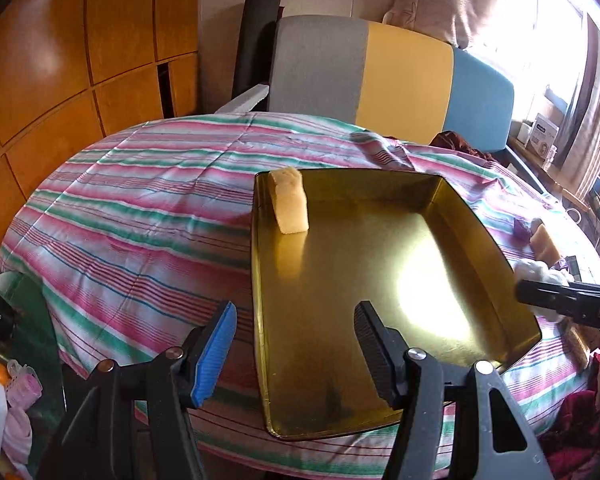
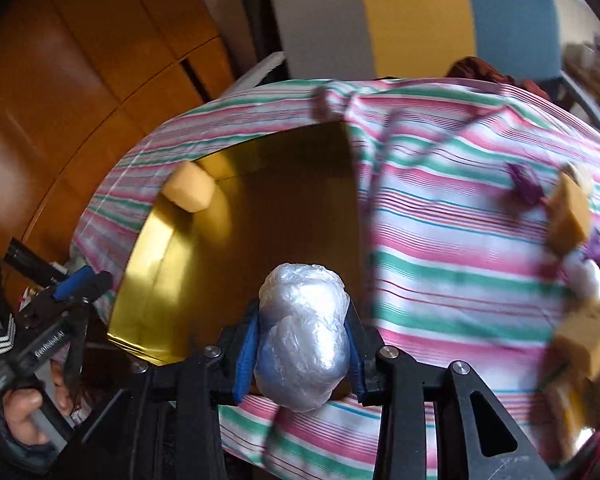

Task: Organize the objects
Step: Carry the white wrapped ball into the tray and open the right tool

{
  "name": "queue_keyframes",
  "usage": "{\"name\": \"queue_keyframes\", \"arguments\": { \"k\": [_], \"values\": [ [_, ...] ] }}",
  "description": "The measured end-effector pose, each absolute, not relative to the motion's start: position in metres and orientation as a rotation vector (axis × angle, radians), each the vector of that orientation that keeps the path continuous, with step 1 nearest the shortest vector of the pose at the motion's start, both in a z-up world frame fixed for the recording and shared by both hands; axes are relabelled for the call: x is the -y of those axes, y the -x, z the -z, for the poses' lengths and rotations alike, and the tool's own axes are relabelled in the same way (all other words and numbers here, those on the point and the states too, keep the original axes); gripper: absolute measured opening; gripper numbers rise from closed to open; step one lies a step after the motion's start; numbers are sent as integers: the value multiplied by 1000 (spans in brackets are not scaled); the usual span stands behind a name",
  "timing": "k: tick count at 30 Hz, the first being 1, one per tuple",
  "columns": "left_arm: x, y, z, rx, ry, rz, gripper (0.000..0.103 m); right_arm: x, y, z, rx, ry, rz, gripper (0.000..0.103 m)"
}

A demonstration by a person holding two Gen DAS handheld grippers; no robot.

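Observation:
A gold metal tray (image 1: 496,224) (image 2: 148,264) lies on the striped cloth. A pale yellow sponge block (image 1: 290,204) (image 2: 190,191) stands in its far left corner. My left gripper (image 1: 296,352) hangs open over the tray's near left edge, with nothing between its fingers. My right gripper (image 2: 300,348) is shut on a crumpled white plastic bag ball (image 2: 304,332), held above the tray's near right rim. In the left wrist view the right gripper's black finger (image 1: 568,300) and the white bag (image 1: 544,270) show at the right edge.
Tan sponge blocks (image 2: 572,212) (image 2: 592,340), a purple piece (image 2: 524,182) and a white wad (image 2: 584,276) lie on the cloth to the right. A grey, yellow and blue chair back (image 1: 380,76) stands behind the table. Small items (image 1: 4,400) crowd the left side.

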State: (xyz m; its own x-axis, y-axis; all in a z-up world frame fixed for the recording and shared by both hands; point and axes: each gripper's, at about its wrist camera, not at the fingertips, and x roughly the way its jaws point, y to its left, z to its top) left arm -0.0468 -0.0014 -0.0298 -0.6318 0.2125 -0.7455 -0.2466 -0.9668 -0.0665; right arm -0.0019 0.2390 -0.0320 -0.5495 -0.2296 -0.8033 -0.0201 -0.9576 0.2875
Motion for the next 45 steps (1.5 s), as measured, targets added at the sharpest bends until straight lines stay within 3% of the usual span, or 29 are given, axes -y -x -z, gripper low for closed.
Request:
{"name": "queue_keyframes", "arguments": {
  "k": [14, 26, 28, 29, 30, 31, 37, 45],
  "values": [
    [41, 57, 38, -26, 1275, -2666, 62, -162, 76, 68, 436, -1513, 2396, 38],
    [69, 67, 51, 114, 1320, -2674, 62, -125, 159, 98, 808, -1562, 2253, 41],
    [71, 68, 54, 118, 1329, -2669, 62, -119, 169, 103, 867, -1562, 2196, 43],
    [71, 68, 55, 122, 1335, -2667, 62, -117, 172, 104, 885, -1558, 2190, 49],
    [72, 69, 57, 130, 1341, -2664, 62, -116, 174, 106, 911, -1546, 2185, 63],
    [72, 70, 58, 133, 1345, -2660, 62, -115, 175, 107, 941, -1536, 2172, 67],
    [70, 68, 61, 131, 1348, -2657, 62, -120, 167, 103, 937, -1493, 2195, 69],
    [63, 65, 56, 95, 1321, -2667, 62, -126, 131, 73, 696, -1406, 2354, 87]
  ]
}}
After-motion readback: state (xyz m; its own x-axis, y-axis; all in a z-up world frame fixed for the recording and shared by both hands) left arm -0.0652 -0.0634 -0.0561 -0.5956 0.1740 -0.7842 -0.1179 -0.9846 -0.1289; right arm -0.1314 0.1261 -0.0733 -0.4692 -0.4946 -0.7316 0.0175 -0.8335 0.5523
